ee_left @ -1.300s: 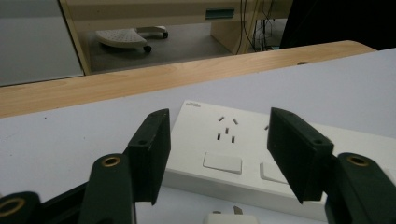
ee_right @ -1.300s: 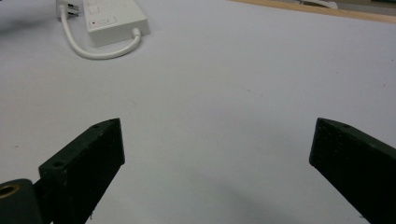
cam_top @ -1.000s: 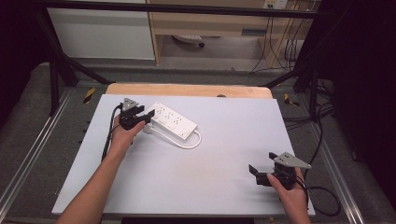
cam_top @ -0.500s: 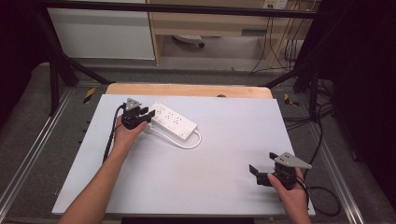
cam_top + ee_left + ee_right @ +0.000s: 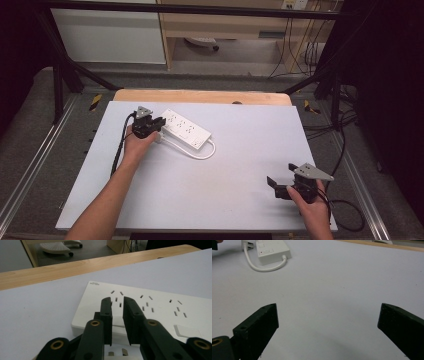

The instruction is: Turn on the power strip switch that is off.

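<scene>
Since the earlier frame, left gripper (image 5: 117, 302) jaws have been closing, nearly shut around the white plastic plug (image 5: 117, 321) at the white rectangular power strip's (image 5: 186, 128) near end. Right gripper (image 5: 274, 186) gapes wide, holding nothing, well apart from that strip.

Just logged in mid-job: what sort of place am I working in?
Most likely a lab recording station: a white table inside a black frame, loose cables hanging at the back, and only a power strip laid out.

left hand-held gripper (image 5: 159, 123) jaws narrower now, just closing around the plug (image 5: 117, 321) at the power strip (image 5: 186, 128)
</scene>
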A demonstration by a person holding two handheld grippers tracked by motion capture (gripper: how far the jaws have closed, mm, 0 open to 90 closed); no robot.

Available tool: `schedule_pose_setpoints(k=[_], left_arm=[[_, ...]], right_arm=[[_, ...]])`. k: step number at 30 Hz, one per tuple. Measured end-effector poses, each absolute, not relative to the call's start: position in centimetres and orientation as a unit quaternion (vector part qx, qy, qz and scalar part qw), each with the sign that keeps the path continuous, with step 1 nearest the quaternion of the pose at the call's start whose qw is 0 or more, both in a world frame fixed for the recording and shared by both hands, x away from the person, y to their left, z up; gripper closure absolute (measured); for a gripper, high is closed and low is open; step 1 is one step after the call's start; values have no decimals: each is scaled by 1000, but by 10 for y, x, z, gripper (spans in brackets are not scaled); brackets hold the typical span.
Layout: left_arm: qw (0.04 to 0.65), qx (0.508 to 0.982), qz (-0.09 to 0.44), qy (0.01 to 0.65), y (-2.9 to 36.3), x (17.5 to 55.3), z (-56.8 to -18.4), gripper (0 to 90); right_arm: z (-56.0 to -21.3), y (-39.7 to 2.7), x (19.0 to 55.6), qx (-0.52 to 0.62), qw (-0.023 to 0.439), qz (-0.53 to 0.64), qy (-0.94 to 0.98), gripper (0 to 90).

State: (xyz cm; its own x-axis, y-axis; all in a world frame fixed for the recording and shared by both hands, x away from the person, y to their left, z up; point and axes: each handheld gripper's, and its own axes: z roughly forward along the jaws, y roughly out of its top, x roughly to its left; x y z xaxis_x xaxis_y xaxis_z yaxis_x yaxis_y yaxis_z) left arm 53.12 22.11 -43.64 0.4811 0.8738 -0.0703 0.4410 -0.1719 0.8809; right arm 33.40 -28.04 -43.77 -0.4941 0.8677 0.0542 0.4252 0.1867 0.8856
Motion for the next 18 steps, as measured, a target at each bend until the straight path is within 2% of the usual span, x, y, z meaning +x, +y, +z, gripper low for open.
schedule_pose_setpoints(k=[10, 18], left_arm=[[461, 731, 224, 450, 221, 533, -441, 856], [462, 734, 220, 447, 217, 534, -444, 877]], right_arm=[[-438, -281, 334, 442, 241, 461, 731, 37], [-438, -281, 334, 442, 241, 460, 731, 37]])
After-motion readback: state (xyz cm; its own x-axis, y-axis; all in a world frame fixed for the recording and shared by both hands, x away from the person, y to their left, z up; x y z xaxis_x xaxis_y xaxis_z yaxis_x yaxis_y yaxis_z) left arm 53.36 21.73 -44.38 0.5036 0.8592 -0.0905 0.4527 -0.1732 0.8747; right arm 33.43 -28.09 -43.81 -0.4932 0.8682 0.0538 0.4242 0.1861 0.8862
